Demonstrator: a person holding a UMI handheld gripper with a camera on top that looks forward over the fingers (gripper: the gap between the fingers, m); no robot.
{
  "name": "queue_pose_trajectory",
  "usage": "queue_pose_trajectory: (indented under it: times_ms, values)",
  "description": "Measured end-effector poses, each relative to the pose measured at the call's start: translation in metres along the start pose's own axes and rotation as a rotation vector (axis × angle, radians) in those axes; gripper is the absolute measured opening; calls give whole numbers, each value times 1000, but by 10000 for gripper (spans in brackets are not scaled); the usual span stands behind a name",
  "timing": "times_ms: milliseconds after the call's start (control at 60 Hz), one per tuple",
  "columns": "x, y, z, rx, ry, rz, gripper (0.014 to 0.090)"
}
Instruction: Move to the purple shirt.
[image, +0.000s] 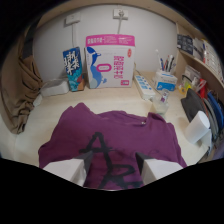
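A purple shirt (112, 137) with black lettering lies spread flat on the pale wooden table (115, 100). My gripper (114, 170) hovers over the shirt's near part, its two white fingers (67, 170) apart with only shirt fabric showing between them. Nothing is held. The shirt's collar points away from me, and its sleeves spread out to either side of the fingers.
Beyond the shirt stand a large pink-and-white box (110, 61) and a smaller blue carton (73, 68) against the wall. A power strip (145, 86), a pen cup (165, 77) and a small glass (161, 102) sit right of them. Brown cloth (22, 85) hangs at the left; shelves (202, 60) rise at the right.
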Motion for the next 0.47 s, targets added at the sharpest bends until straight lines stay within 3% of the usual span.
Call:
queue_pose_trajectory:
  times_ms: [467]
  values:
    - [-4,-3,2,-8,-7,1,868]
